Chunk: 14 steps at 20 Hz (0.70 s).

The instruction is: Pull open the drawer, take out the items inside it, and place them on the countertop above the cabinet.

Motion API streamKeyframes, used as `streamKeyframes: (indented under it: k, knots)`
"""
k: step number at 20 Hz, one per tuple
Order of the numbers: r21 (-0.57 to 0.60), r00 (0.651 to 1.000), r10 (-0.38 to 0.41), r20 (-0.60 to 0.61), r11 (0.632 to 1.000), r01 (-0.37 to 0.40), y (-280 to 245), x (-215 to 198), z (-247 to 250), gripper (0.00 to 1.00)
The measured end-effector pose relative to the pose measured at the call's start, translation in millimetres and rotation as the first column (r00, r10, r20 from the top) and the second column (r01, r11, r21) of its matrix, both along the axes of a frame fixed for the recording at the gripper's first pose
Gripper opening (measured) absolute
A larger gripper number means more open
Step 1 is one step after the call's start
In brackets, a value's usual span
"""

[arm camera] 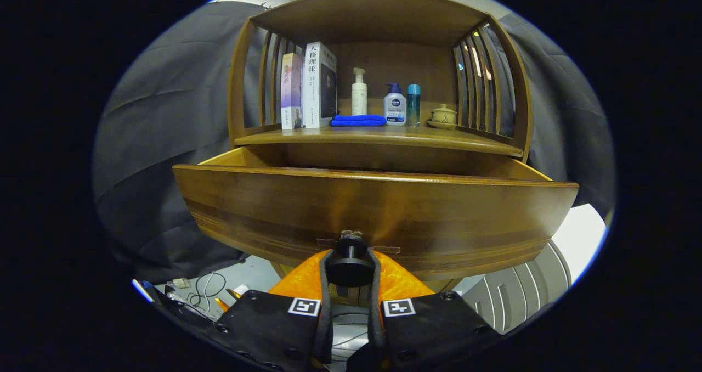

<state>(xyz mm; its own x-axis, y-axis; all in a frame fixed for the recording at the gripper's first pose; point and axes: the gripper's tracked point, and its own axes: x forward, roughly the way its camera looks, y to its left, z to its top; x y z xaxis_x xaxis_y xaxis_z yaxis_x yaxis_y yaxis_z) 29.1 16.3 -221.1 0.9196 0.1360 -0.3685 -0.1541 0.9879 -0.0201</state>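
The tool (350,270) is clenched on the dark knob (350,262) at the front middle of the pulled-out drawer (378,207), below the worktop (378,136) carrying books (310,86) and bottles (395,104).

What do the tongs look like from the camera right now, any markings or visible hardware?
The tongs have two dark flat mounting plates dotted with round screws. Each plate carries a square black-and-white marker near its inner edge. Two narrow, gently curved fingers extend forward from between the plates.

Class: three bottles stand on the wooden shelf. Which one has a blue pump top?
The squat white middle bottle, between the tall white pump bottle and the slim teal bottle.
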Motion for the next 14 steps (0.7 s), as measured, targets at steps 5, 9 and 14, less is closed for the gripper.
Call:
streamKeyframes:
  k: [5,9,14]
  knots:
    - [0.0,1.0,0.023,0.001,1.0,-0.023,0,-25,-1,0.27]
    - [0.01,1.0,0.031,-0.004,0.999,-0.031,0,-40,-2,0.28]
    - [-0.002,0.998,0.04,-0.042,0.999,-0.04,1,-46,-5,0.27]
